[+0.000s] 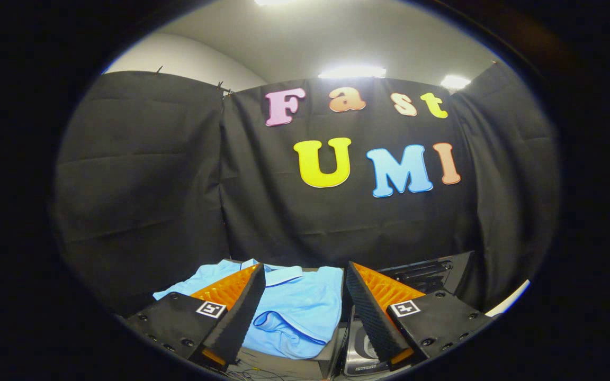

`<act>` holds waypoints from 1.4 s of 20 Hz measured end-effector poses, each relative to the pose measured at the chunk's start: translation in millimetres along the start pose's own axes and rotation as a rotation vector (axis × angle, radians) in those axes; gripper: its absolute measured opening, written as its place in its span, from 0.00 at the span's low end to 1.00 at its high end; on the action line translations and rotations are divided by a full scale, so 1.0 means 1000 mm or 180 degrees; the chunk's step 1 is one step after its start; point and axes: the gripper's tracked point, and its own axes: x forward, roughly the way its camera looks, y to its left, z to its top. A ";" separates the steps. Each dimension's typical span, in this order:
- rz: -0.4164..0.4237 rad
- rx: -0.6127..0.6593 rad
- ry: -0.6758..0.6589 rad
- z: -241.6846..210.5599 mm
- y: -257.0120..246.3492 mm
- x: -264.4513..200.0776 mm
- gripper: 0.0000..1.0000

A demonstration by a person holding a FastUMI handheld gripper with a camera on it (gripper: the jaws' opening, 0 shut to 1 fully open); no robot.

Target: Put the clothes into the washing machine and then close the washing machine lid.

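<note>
The gripper (305,312) hangs with its 2 fingers spread wide and holding nothing, lined up to take the light blue shirt (294,312). The shirt lies crumpled on a surface just ahead, between the fingers. To its right sits the washing machine (427,272), lid apparently raised for loading.

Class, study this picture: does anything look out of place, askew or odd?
Nothing stands out. The light blue shirt lies loosely rumpled ahead of the open gripper, not yet loaded into the washing machine, whose dark top shows beyond the shirt.
</note>
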 end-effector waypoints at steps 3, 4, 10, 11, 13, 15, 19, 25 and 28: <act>0.0257 -0.0139 0.0189 -0.016 0.035 0.019 0.97; 0.0335 -0.0184 0.0243 -0.021 0.045 0.023 0.97; 0.0592 -0.0320 0.0518 -0.054 0.087 0.050 0.97; 0.0612 -0.0325 0.0595 -0.061 0.091 0.055 0.97; 0.0645 -0.0338 0.0768 -0.080 0.099 0.065 0.97; 0.0700 -0.0294 0.0949 -0.098 0.107 0.075 0.97; 0.0741 -0.0301 0.1190 -0.120 0.117 0.091 0.97; 0.0711 -0.0363 0.1505 -0.144 0.123 0.114 0.97; 0.0757 -0.0460 0.1516 -0.147 0.126 0.115 0.97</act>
